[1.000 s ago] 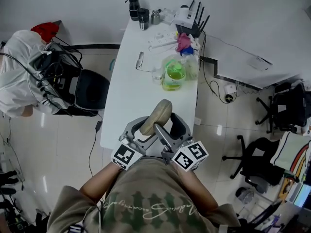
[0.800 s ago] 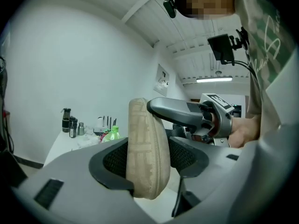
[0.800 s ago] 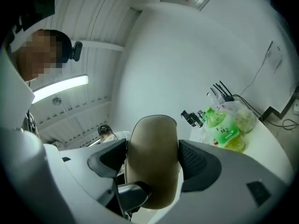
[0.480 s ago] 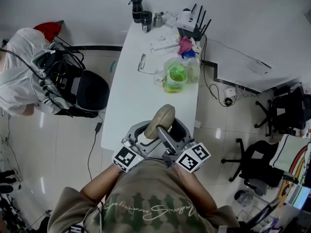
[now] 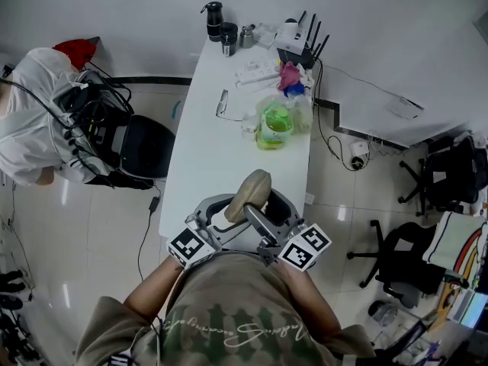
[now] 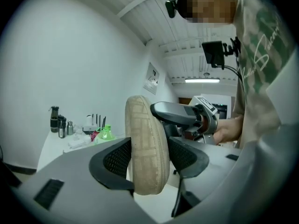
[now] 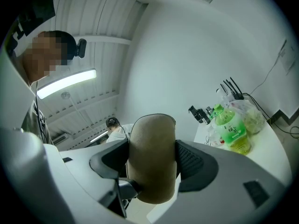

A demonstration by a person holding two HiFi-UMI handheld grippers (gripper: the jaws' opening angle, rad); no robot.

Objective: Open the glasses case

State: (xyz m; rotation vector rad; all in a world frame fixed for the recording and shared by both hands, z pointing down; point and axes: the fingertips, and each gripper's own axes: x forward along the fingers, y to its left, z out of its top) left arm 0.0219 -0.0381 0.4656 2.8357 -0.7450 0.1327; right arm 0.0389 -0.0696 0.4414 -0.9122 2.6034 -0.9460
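A tan oval glasses case point(image 5: 249, 191) is held in the air above the near end of the white table point(image 5: 206, 158), and it looks closed. My left gripper point(image 5: 221, 213) is shut on its lower end from the left. My right gripper point(image 5: 267, 212) is shut on it from the right. In the left gripper view the case point(image 6: 145, 125) stands on edge, with the left gripper point(image 6: 147, 157) pressing both its sides and the right gripper's body point(image 6: 187, 118) behind it. In the right gripper view the case point(image 7: 153, 143) fills the gap of the right gripper point(image 7: 152, 161).
Further along the table lie a pair of eyeglasses point(image 5: 221, 101), a green bottle point(image 5: 274, 120), a power strip point(image 5: 255, 71), dark flasks point(image 5: 213, 17) and a router point(image 5: 301, 40). A black chair point(image 5: 141, 143) and a person in white point(image 5: 30, 120) are on the left, and office chairs point(image 5: 396, 258) on the right.
Both grippers keep their hold on the case. The left gripper's marker cube has swung slightly to the left, and the case has barely shifted.
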